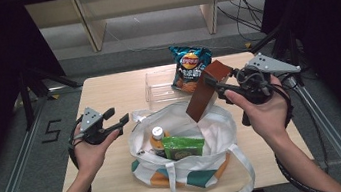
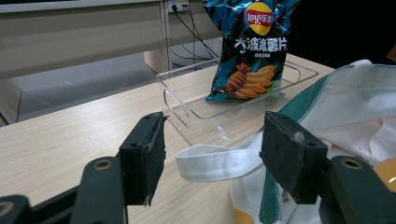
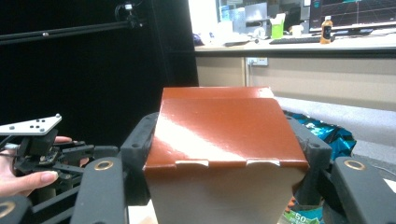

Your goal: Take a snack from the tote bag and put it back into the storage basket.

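The white tote bag point(image 1: 186, 147) lies nearest at the table's front edge, mouth agape, with a bottle point(image 1: 157, 135) and a green packet point(image 1: 182, 146) inside. At the left, the left gripper point(image 1: 117, 120) hovers just beside the bag, its jaws wide and holding nothing; one white strap point(image 2: 217, 162) lies on the table beyond them. Behind the bag a chip bag point(image 1: 189, 67) leans in a clear tray point(image 1: 157, 85). At the right, the right gripper point(image 1: 219, 87) clamps a brown box point(image 1: 207, 90), tilted above the bag's opening.
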`<action>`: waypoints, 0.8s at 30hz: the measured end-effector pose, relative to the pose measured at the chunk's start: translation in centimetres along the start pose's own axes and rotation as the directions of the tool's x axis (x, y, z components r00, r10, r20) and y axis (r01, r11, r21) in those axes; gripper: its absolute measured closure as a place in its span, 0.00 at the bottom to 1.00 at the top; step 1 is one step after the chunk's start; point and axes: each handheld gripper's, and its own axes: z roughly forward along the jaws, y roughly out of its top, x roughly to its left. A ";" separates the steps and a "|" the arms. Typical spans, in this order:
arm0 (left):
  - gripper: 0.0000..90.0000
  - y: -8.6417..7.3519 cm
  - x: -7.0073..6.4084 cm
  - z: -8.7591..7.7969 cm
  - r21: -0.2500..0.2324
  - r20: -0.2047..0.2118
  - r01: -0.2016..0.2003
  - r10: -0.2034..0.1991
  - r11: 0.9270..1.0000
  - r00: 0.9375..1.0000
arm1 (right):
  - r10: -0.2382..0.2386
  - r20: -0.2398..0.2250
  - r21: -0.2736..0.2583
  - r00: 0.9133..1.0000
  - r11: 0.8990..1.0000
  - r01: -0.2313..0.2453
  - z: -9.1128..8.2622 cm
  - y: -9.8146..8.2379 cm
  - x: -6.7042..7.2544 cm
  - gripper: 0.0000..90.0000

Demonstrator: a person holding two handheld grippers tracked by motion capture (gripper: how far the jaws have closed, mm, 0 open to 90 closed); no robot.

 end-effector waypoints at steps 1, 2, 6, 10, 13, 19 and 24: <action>0.43 0.0 0.0 -0.1 0.011 -0.008 0.002 -0.002 1.000 1.000 | 0.002 -0.001 -0.006 1.000 1.000 -0.002 0.0 0.1 0.0 0.44; 0.43 0.0 -0.1 -0.1 0.010 -0.007 0.009 -0.009 1.000 1.000 | -0.003 0.004 -0.005 1.000 1.000 0.003 0.0 0.3 -0.1 0.44; 0.43 0.0 -0.1 0.0 0.009 -0.008 0.013 -0.013 1.000 1.000 | 0.000 0.000 -0.015 1.000 1.000 0.000 -0.1 0.8 -0.1 0.44; 0.43 -0.1 -0.1 0.0 0.008 -0.008 0.016 -0.016 1.000 1.000 | -0.016 0.005 -0.023 1.000 1.000 0.016 0.0 1.0 -0.3 0.44; 0.43 -0.1 -0.1 0.0 0.008 -0.009 0.016 -0.016 1.000 1.000 | 0.002 0.006 -0.022 1.000 1.000 -0.002 0.0 1.2 -0.3 0.44; 0.43 0.0 -0.1 0.0 0.007 -0.009 0.019 -0.019 1.000 1.000 | 0.007 0.005 -0.029 1.000 1.000 -0.007 0.0 1.7 -0.5 0.44; 0.43 0.0 -0.1 0.0 0.005 -0.007 0.014 -0.014 1.000 1.000 | 0.001 0.009 -0.046 1.000 0.999 0.000 -0.2 2.2 -0.5 0.44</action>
